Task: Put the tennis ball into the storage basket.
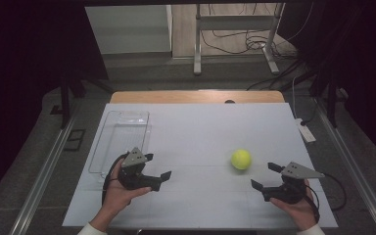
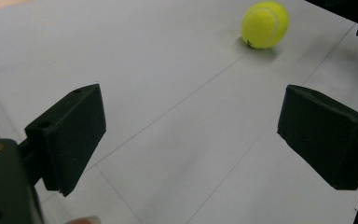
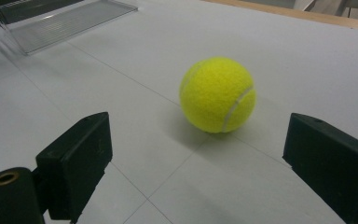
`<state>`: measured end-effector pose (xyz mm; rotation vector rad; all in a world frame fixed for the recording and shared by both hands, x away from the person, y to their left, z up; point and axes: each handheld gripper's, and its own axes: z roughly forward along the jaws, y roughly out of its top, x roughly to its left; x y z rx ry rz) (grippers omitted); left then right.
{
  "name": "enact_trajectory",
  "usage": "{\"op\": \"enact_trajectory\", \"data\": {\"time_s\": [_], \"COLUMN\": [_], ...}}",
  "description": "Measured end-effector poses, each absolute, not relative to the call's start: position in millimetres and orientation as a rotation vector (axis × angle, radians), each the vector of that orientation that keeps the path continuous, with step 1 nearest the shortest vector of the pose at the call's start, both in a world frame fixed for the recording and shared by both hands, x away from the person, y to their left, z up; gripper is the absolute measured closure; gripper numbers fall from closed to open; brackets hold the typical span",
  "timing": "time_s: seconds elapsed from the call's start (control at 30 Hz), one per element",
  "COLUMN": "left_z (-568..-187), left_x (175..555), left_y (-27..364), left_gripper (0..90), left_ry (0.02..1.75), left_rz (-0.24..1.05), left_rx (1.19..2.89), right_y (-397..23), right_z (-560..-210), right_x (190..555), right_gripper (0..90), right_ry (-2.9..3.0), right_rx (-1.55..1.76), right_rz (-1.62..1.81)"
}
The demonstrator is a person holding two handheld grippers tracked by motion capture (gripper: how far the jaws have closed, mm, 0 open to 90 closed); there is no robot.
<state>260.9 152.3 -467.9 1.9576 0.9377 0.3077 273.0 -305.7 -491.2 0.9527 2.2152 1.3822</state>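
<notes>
Approach is the step in hand: the tennis ball (image 1: 241, 159) lies free on the table (image 1: 200, 132), the right gripper (image 1: 267, 176) just beside it, jaws wide and empty. The left gripper (image 1: 156, 166), farther from the ball, also gapes (nothing held). Next the right jaws likely must straddle the ball, then close.

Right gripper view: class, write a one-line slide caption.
Open right gripper faces a yellow tennis ball on the white table.
</notes>
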Motion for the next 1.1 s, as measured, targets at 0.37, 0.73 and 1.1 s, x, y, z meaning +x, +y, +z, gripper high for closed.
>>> {"op": "enact_trajectory", "data": {"time_s": [0.37, 0.73, 1.1], "left_z": [-467.4, -464.3, -458.5], "left_x": [270.8, 281.0, 294.0], "left_y": [132.6, 111.3, 86.0], "left_gripper": [8.9, 8.8, 8.7], "left_ry": [0.9, 0.853, 0.805], "left_rz": [0.29, 0.257, 0.229], "left_rx": [1.996, 2.024, 2.044], "right_y": [-307.5, -307.9, -310.0], "right_z": [-490.5, -491.7, -491.3], "right_x": [272.9, 273.3, 273.6], "right_gripper": [8.3, 8.3, 8.3], "right_ry": [2.21, 2.212, 2.205], "right_rx": [0.957, 0.959, 0.963], "right_rz": [1.389, 1.387, 1.393]}}
